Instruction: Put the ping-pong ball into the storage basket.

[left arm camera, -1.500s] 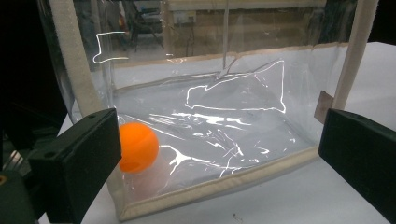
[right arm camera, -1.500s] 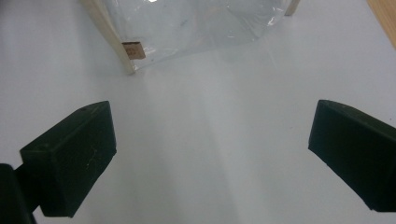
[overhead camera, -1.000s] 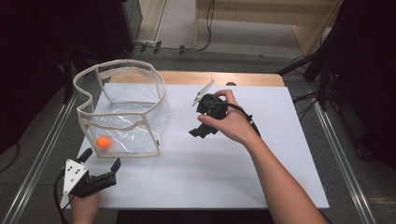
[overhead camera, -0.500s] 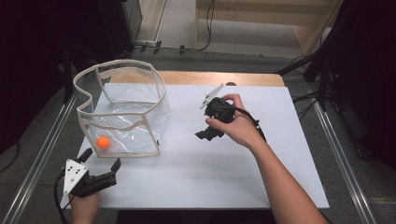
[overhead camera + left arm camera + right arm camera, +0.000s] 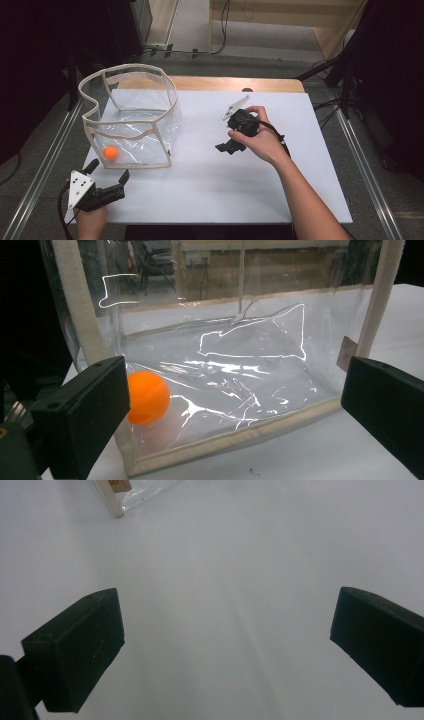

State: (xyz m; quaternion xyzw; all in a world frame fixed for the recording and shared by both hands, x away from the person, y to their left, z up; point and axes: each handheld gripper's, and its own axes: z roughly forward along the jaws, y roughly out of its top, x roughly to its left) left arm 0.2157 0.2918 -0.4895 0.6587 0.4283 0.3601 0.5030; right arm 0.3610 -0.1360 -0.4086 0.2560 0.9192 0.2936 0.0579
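A clear plastic bag (image 5: 131, 117) with cream trim stands open on the white table at the left. An orange ball (image 5: 110, 152) lies inside it near the front left corner, seen through the wall as the ball (image 5: 146, 398) in the left gripper view. My left gripper (image 5: 108, 173) rests at the table's front left corner, open and empty, facing the bag (image 5: 240, 370). My right gripper (image 5: 229, 146) hovers over the middle of the table, open with nothing between its jaws. A corner of the bag (image 5: 116, 495) shows at the top left of the right gripper view.
The white table top (image 5: 210, 175) spreads between the grippers. A wooden strip (image 5: 240, 84) runs along its far edge. Metal rails (image 5: 45, 160) flank the table on both sides, and dark equipment and cables stand beyond.
My right gripper has drifted to the right and slightly toward me, away from the bag. The left gripper, bag and ball have stayed put.
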